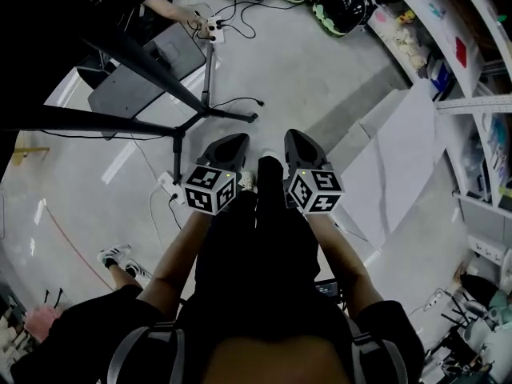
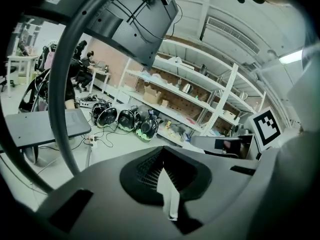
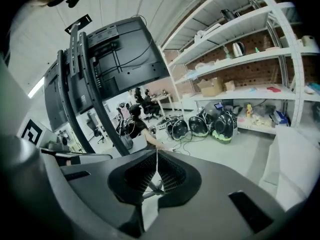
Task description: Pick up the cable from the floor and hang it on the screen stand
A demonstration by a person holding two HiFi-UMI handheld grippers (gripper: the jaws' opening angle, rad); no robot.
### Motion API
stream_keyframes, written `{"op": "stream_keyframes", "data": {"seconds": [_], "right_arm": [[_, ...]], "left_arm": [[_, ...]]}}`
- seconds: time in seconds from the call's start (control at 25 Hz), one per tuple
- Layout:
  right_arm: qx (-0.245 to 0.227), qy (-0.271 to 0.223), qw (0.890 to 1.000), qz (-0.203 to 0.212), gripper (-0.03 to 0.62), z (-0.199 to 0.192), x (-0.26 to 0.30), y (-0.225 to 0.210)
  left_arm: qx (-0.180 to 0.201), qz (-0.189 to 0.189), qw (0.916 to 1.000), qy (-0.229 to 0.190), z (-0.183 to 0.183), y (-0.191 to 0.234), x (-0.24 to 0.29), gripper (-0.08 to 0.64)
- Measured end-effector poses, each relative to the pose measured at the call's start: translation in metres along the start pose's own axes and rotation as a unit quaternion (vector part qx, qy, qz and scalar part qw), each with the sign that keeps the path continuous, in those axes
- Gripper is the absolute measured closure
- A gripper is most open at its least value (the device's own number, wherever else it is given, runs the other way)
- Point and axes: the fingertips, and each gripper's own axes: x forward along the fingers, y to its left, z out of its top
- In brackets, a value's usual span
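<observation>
Down at far L of the head view, another person's sneaker (image 1: pixel 118 256) shows on the grey floor (image 1: pixel 320 62). Top L, a hand (image 1: pixel 192 16) reaches to a white power strip (image 1: pixel 214 29) w/ cords tangled round it. Next over stands the screen stand (image 1: pixel 206 70), black legs spread on the floor. The black cable (image 1: pixel 240 101) lies loose on the floor by the stand's foot, well apart from both grippers.

Centre: left gripper (image 1: pixel 232 141) and right gripper (image 1: pixel 294 138) sit side by side, close together, both aimed fwd toward the stand.

In the left gripper view, the left gripper (image 2: pixel 163 170) has its jaws pressed together at the tips, nothing btwn them. The screen stand (image 2: pixel 62 84) curves up at L, and the back of the screen (image 2: pixel 135 24) hangs above. In the right gripper view, the right gripper (image 3: pixel 156 156) is the same: jaws pressed together, empty, w/ the screen (image 3: pixel 120 59) up at L.

R of the grippers, white boards (image 1: pixel 400 158) lie on the floor, then shelves (image 1: pixel 480 134) at far R.
</observation>
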Motion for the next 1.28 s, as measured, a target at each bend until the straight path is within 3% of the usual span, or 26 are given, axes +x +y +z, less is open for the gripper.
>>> {"op": "stream_keyframes", "data": {"seconds": [0.4,0.8,1.0,1.28], "right_arm": [[-0.025,0.000,1.000,-0.002,0.566,0.013,0.083,-0.064],[-0.045,0.031,0.998,-0.005,0.568,-0.020,0.148,-0.131],[-0.057,0.052,0.997,0.020,0.568,-0.050,0.187,-0.148],[-0.072,0.088,0.990,0.077,0.568,-0.119,0.253,-0.165]], "left_arm": [[-0.014,0.019,0.9997,0.005,0.009,0.045,0.081,0.552],[-0.001,0.013,0.9999,0.011,-0.004,0.078,0.151,0.552],[0.000,0.012,0.9999,0.003,-0.030,0.112,0.178,0.552],[-0.005,0.004,1.0000,0.008,-0.097,0.155,0.222,0.552]]}}
